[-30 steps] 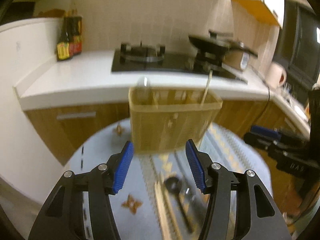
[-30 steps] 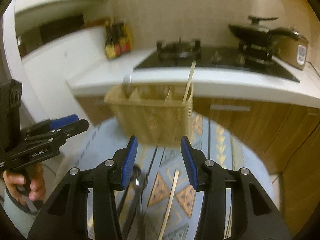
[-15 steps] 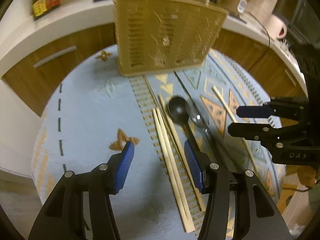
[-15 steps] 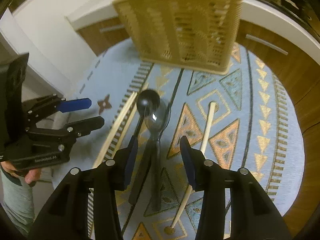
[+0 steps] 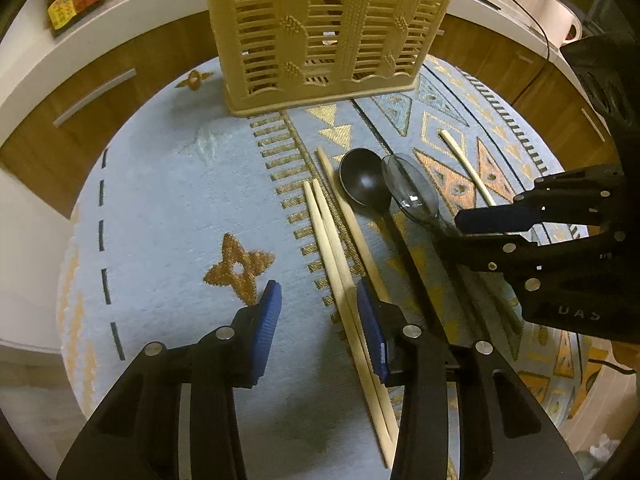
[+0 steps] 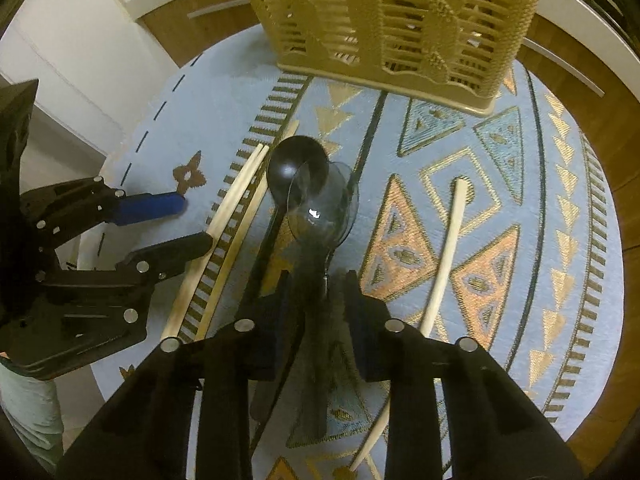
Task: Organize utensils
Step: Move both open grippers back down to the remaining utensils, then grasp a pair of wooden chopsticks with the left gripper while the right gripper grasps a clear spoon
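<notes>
Your utensil basket [image 5: 328, 36] stands upright; chopsticks [image 5: 340, 256] and spoons [image 5: 364, 184] remain on the desk. Left hand-held gripper [image 5: 318, 320] narrowing around chopsticks, right hand-held gripper [image 6: 314, 304] narrowing over the clear spoon [image 6: 324, 212]; nothing gripped yet.

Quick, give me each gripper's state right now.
Left gripper: fingers closing around the pair of chopsticks, not pressing yet, nothing held.
Right gripper: fingers closing around the clear spoon handle; grip cannot be told.

"DAS" on the right tongs [image 5: 496, 226]
</notes>
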